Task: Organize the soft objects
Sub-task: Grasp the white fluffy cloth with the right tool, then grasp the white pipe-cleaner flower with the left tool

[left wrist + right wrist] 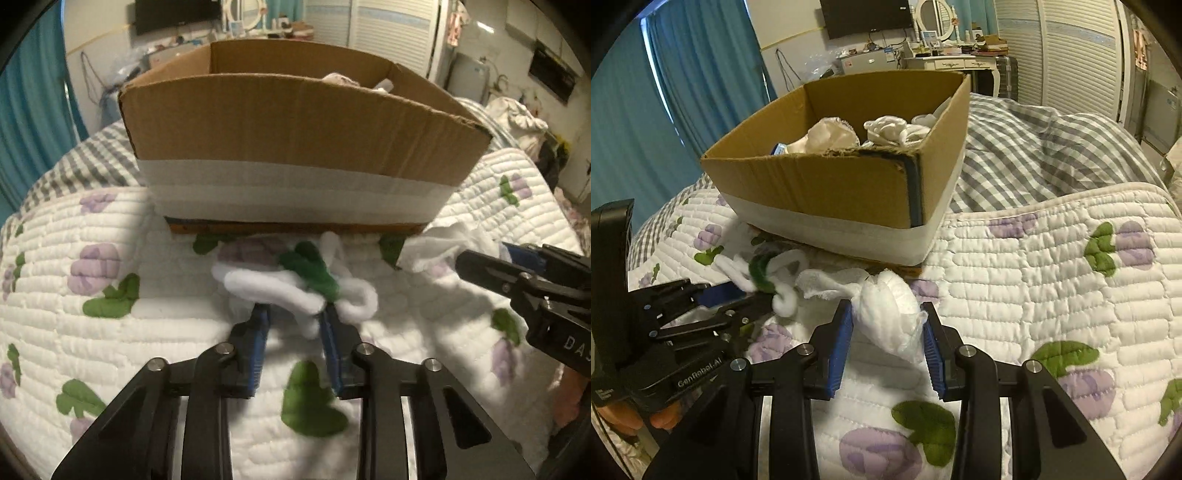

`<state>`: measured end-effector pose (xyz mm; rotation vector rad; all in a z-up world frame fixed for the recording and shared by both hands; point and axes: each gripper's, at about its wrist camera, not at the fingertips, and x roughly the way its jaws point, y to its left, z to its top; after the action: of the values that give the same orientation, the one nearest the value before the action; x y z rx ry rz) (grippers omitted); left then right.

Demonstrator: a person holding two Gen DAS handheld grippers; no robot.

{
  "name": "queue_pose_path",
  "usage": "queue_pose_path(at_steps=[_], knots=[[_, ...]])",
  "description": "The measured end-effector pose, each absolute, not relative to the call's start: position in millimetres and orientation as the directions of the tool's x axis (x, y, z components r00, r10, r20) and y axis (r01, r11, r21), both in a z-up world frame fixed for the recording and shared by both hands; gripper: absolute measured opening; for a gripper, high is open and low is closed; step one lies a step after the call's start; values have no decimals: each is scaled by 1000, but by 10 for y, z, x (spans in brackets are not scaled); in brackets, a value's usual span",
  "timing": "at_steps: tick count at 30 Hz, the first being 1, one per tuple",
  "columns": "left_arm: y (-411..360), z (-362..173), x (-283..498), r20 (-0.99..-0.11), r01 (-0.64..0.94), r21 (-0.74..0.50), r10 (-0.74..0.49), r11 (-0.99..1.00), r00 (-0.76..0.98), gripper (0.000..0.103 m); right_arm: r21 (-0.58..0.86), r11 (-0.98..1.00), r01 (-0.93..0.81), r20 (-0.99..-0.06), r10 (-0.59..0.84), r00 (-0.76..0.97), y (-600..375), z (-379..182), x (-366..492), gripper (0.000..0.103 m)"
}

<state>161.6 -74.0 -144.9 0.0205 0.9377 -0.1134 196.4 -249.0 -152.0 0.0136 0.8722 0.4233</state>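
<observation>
A fuzzy white and green soft item (pixel 295 284) lies on the quilt just in front of the cardboard box (pixel 295 125). My left gripper (pixel 295 317) has its blue pads on either side of the item's near end, closed on it. In the right wrist view my right gripper (pixel 888 317) is closed on a bunched white cloth (pixel 886 314), with its tail trailing left. The left gripper (pixel 753 291) and the fuzzy item (pixel 764 273) show at the left there. The box (pixel 820 184) holds several white soft items (pixel 886 129).
The box stands on a white quilt with purple flowers and green leaves (pixel 1034 277). A grey checked blanket (pixel 1034 155) lies behind it. Blue curtains (pixel 683 74), a dresser (pixel 945 62) and wardrobe doors (pixel 1071 48) stand beyond the bed.
</observation>
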Motion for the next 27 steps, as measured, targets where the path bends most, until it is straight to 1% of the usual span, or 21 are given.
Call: queue_pose_path(at_steps=[7,11,12,14,16,17,18,19,24,27], knots=[[-765,-1138,1319,-765,129,-22,-99,991,636,26,166,924,-344,-722,352,596,-2554,-1367,1771,37],[-744,-948,1168,-738,137,-9,-99,991,667,26,183,923,-339,-711,363,603,-2587,-1245,1654,36],[-729,-900,1154,-731,131,-5,-93,991,676,29,183,922,-340,-705,364,609,-2593,-1200,1625,36],[-714,-856,1147,-737,103,26,-51,994,674,32,171,923,-344,-696,360,621,-2585,-1123,1580,36],[-726,-855,1145,-746,82,54,-14,995,666,42,166,922,-349,-690,361,627,-2572,-1063,1562,36],[-743,-861,1150,-744,80,61,-8,995,668,55,165,922,-350,-687,362,629,-2570,-1046,1564,36],[-749,-860,1153,-740,79,64,-6,995,673,65,166,922,-350,-687,363,629,-2563,-1043,1572,36],[-759,-874,1153,-737,84,63,-11,994,675,66,168,921,-351,-688,364,628,-2564,-1049,1591,36],[-803,-1020,1300,-757,84,62,-8,995,654,67,159,923,-351,-695,357,624,-2596,-1117,1735,36],[-822,-1186,1494,-778,77,19,-34,997,627,67,150,926,-347,-692,349,632,-2639,-1156,1842,37]])
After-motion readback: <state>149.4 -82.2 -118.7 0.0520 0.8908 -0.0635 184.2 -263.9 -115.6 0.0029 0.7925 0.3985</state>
